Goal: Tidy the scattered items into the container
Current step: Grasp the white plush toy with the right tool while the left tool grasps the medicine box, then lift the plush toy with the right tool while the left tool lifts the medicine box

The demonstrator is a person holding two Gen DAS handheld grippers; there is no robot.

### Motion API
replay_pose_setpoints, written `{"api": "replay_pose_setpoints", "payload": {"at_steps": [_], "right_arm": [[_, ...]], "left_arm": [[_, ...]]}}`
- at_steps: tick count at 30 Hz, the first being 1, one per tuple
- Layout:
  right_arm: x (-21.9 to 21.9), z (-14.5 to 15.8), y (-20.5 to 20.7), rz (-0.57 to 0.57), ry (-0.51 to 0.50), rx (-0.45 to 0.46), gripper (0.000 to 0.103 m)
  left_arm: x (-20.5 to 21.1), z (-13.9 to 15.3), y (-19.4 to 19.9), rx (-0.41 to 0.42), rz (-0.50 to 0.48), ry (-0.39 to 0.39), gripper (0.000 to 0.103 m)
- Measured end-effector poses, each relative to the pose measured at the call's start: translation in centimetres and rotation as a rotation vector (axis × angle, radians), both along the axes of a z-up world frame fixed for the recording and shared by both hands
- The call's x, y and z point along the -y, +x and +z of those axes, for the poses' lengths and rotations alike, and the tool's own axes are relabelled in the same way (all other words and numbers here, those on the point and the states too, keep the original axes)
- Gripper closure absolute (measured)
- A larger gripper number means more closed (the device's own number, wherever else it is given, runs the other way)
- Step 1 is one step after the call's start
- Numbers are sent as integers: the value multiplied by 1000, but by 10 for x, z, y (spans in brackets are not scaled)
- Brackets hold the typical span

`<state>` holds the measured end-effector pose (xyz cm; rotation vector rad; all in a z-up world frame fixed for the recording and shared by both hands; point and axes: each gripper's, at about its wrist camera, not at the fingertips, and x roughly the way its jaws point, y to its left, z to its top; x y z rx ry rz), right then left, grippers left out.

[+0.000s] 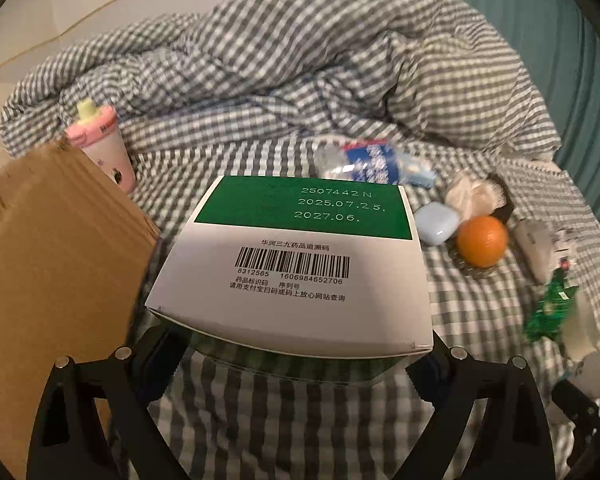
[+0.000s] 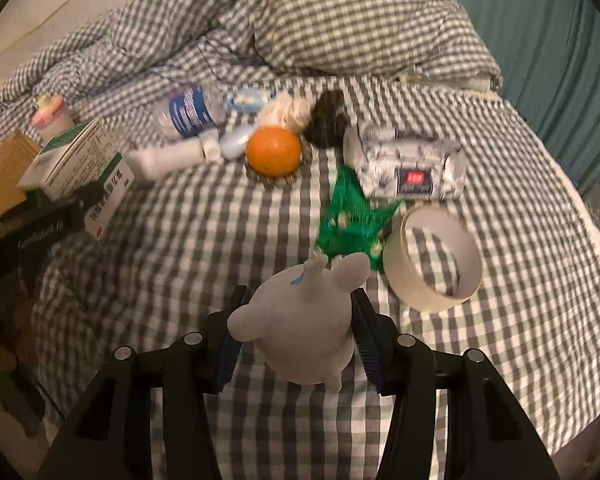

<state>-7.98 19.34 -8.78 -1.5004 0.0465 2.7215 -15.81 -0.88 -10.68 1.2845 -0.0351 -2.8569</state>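
The medicine box sits clamped between the jaws of the left claw, lifted off the bed and held flat with its barcode face up. It is gripped across its near end, which keeps most of its length sticking forward, so it can be slid over an edge. Just to its left stands the carton, the likely container; the box hangs close beside its cardboard wall, which suggests it is being carried there to be dropped in. In the right wrist view the same box shows at the far left, next to the carton.

The right claw is closed on a white toy, a soft rounded figure with small ears, pinched at its body between the blue pads. It looks raised above the bed, probably waiting its turn for the carton.

The rest lies scattered on the checked sheet, well apart from the carton: an orange, a water bottle, a white tube, a tissue pack, a green wrapper, a tape roll, a pale blue case and a pink cup behind the carton. The task seems barely begun, as most items lie loose. A rumpled quilt fills the far side.
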Motion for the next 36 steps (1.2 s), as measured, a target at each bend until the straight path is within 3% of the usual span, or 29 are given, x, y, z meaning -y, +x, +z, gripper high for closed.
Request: {"api": "replay_pose_setpoints", "payload": {"at_steps": [7, 15, 19, 27, 33, 35, 36], "right_arm": [[5, 56, 10, 2, -33, -96, 53], [19, 107, 34, 16, -26, -204, 53], [28, 118, 48, 30, -38, -239, 53], [58, 116, 56, 89, -32, -211, 61], [61, 92, 49, 91, -41, -150, 61], [48, 82, 51, 61, -32, -127, 58], [40, 77, 51, 42, -24, -108, 45]], "left_arm": [[-9, 50, 38, -43, -4, -68, 7], [-6, 104, 83, -113, -8, -58, 7], [3, 116, 95, -113, 4, -58, 7], [31, 112, 123, -95, 42, -51, 7], [54, 111, 132, -88, 72, -28, 7], [56, 111, 133, -89, 71, -29, 7], [56, 110, 133, -90, 68, -27, 7]]}}
